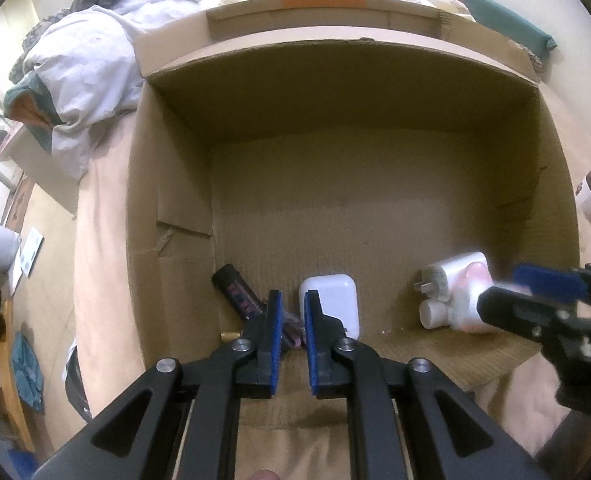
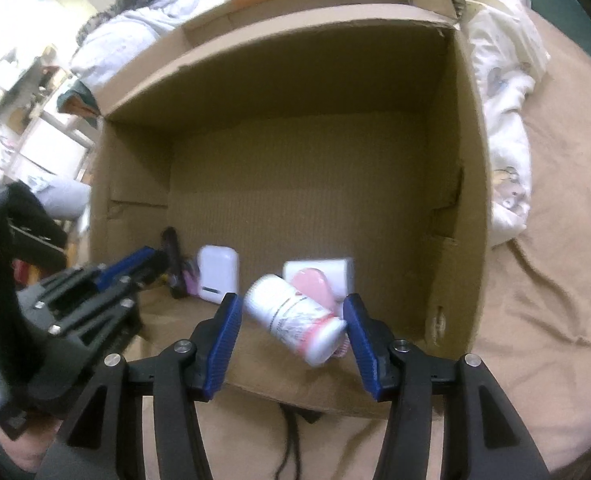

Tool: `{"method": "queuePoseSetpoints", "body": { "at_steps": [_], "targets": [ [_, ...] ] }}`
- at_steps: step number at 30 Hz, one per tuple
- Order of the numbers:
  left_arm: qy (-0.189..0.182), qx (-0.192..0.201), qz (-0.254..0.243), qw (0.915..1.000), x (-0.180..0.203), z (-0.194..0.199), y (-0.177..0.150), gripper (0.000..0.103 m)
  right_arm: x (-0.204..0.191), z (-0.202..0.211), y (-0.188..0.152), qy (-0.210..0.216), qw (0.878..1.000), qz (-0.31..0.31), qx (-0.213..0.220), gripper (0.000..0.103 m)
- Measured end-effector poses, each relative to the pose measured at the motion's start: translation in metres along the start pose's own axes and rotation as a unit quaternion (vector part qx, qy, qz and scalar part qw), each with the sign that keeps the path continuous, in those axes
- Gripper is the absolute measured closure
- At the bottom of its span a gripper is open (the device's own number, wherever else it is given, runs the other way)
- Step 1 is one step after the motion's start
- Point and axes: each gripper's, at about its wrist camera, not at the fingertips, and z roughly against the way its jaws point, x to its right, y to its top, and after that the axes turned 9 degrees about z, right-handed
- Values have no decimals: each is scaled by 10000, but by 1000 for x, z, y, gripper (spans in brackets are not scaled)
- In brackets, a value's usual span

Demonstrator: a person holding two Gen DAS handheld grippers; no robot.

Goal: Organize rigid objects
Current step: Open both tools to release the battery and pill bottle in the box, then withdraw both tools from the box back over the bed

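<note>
Left wrist: my left tongs (image 1: pixel 293 300) are nearly clenched, empty, low in the box (image 1: pixel 167 184) on the bed. Behind them: white case (image 1: pixel 331 300), black tube (image 1: pixel 237 286). Right: charger (image 1: pixel 447 276).

Right wrist: my right tongs (image 2: pixel 291 312) stand released around a tilted white bottle (image 2: pixel 291 316); whether the pads touch it, I cannot tell.

The white bottle (image 2: pixel 293 318) is smeared by motion blur; the black tube (image 1: pixel 242 295) is partly hidden behind the left tool (image 1: pixel 293 312).
</note>
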Motion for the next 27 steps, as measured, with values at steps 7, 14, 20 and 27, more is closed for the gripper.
{"method": "queuePoseSetpoints", "body": {
  "at_steps": [7,14,20,27],
  "targets": [
    [-167,139,156,9996,0,13,3,31,-1,20,5,-89,9983,-33,570,0],
    [-167,271,158,9994,2,20,3,15,3,27,9,-230,9969,-96,747,0],
    [-153,178,238,9994,-3,19,2,15,3,28,7,-299,9969,-73,717,0],
    [-191,320,406,9985,-10,33,7,14,6,33,4,-305,9967,-112,746,0]
  ]
}}
